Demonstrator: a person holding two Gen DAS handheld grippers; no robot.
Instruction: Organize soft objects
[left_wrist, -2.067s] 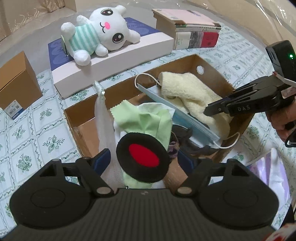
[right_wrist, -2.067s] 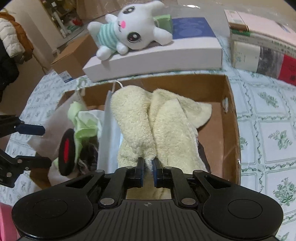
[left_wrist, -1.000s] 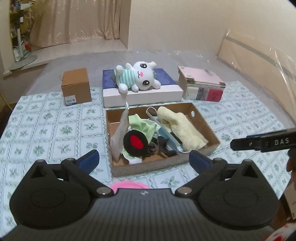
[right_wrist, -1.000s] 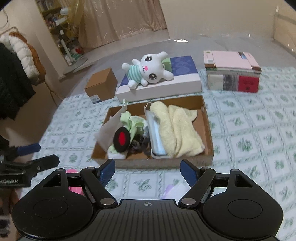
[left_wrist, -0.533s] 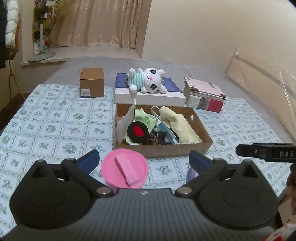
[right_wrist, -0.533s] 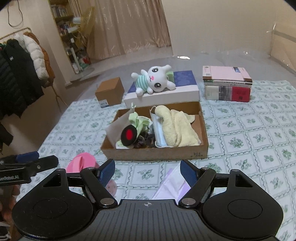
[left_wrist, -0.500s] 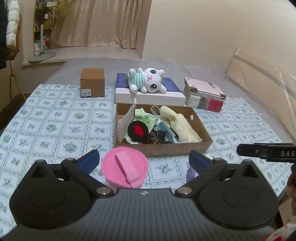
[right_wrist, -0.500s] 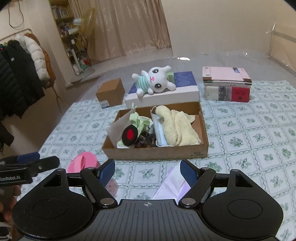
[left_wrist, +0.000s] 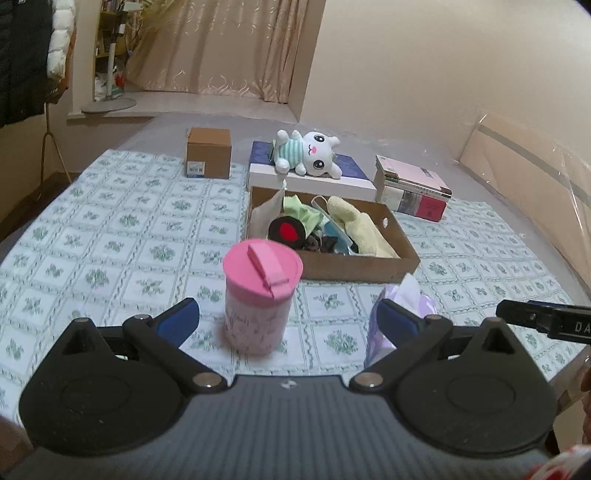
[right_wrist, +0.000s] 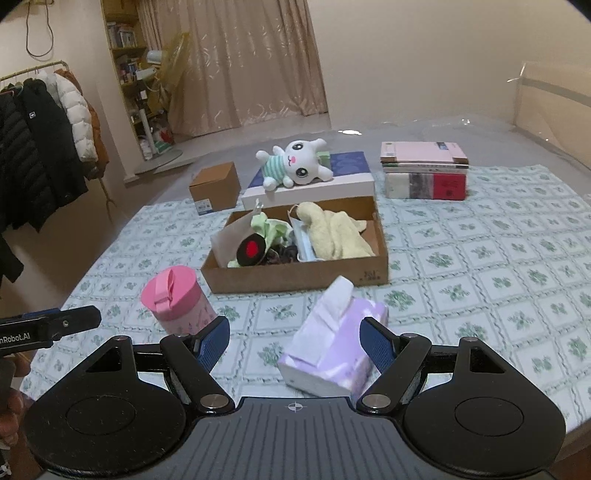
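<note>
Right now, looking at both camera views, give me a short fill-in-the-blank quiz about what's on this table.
1. The plush bunny lies on top of a flat ____ box.
2. The yellow towel lies inside the ____ box.
3. The tumbler has a ____ lid.
4. The right gripper has its jaws open around the purple ____ pack.

Missing words: white; cardboard; pink; tissue

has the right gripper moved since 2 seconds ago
Yes. The right gripper has pulled back from the cardboard box, let go of the yellow towel and opened.
</note>
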